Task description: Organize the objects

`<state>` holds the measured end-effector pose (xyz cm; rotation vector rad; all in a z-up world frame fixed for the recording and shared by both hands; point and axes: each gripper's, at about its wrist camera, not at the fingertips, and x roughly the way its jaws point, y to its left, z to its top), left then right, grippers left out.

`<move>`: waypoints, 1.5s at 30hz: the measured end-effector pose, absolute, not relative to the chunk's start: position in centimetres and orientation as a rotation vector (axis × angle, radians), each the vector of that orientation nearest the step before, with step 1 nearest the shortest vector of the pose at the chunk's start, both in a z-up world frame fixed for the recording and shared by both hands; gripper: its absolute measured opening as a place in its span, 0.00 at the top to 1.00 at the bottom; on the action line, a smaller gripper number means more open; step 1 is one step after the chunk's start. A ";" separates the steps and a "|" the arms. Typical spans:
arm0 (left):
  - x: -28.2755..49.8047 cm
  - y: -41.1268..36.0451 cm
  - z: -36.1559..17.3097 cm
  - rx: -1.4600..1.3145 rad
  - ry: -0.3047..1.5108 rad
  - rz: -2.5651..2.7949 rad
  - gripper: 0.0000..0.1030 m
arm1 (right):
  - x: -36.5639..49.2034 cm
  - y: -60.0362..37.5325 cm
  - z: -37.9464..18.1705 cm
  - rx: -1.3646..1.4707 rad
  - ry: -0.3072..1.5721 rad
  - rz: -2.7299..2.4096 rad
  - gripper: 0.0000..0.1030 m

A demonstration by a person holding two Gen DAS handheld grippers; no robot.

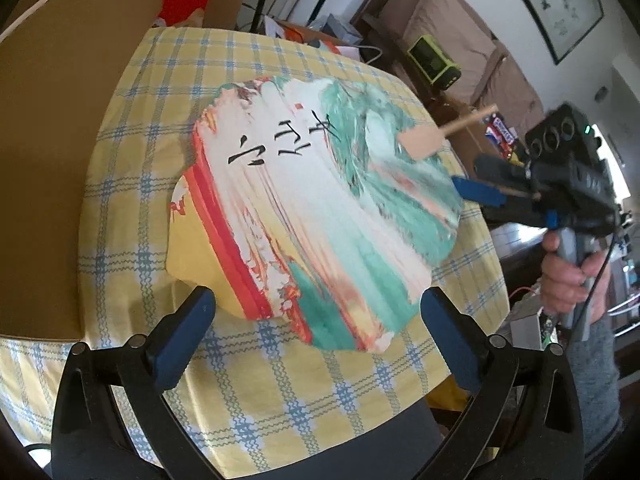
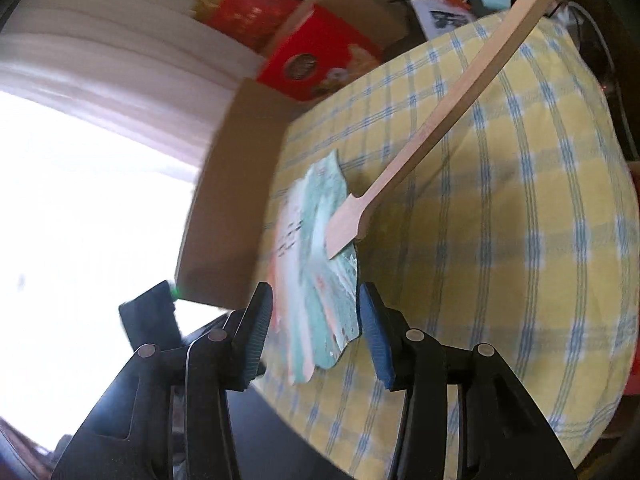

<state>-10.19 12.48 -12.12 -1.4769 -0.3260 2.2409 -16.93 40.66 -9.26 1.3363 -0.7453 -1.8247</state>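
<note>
The scalloped painted paper fan (image 1: 316, 204) lay between the spread left gripper (image 1: 316, 340) pads. The right gripper (image 2: 316, 332) straddled its edge unclenched; its wooden handle (image 2: 452, 100) angled beyond

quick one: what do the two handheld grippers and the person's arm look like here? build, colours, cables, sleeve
Both grippers, left and right, have black linkage jaws with silver pivot pins and blue ribbed pads. From the left wrist view, the right unit is a black body on a grey pistol grip, with a green light, a thin black cable and a grey knit sleeve.

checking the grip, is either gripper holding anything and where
Nothing is gripped: the right gripper has open jaws straddling the fan rim beside its handle, gaps at both pads; the left gripper hangs open.
</note>
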 end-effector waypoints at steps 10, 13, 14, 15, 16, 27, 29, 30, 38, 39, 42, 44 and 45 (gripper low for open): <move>-10.4 14.9 -11.9 -1.452 -0.205 2.185 0.01 | -16.6 41.4 -13.3 1.439 -0.758 -1.864 0.88; -10.5 14.9 -12.0 -1.448 -0.198 2.186 0.01 | -16.6 40.8 -12.6 1.419 -0.720 -1.878 0.87; -10.5 15.0 -12.0 -1.449 -0.199 2.185 0.01 | -16.8 40.8 -12.5 1.413 -0.719 -1.877 0.87; -10.4 15.1 -12.0 -1.452 -0.201 2.182 0.01 | -16.8 40.8 -12.5 1.416 -0.721 -1.879 0.87; -10.4 15.0 -12.0 -1.456 -0.203 2.179 0.01 | -16.8 40.9 -12.4 1.424 -0.722 -1.891 0.87; -9.9 12.8 -10.9 -1.476 -0.179 2.256 0.01 | -16.9 42.9 -9.7 1.518 -0.761 -2.233 0.74; -9.6 12.7 -10.8 -1.477 -0.158 2.262 0.01 | -17.4 42.9 -9.7 1.568 -0.805 -2.246 0.68; -9.5 12.7 -10.8 -1.479 -0.150 2.264 0.01 | -17.6 43.1 -9.9 1.592 -0.834 -2.242 0.66; -9.1 12.8 -11.2 -1.488 -0.121 2.263 0.01 | -19.5 42.8 -10.0 1.750 -0.881 -2.363 0.66; -9.1 12.8 -11.3 -1.489 -0.126 2.260 0.01 | -19.7 42.8 -9.9 1.756 -0.866 -2.387 0.66; -9.2 12.8 -11.2 -1.486 -0.128 2.260 0.01 | -20.6 42.6 -9.7 1.773 -0.840 -2.442 0.70; -9.2 12.7 -11.1 -1.479 -0.130 2.261 0.01 | -21.1 42.6 -9.7 1.798 -0.831 -2.478 0.77; -9.1 12.6 -11.0 -1.476 -0.133 2.261 0.01 | -21.1 42.7 -9.8 1.806 -0.837 -2.491 0.79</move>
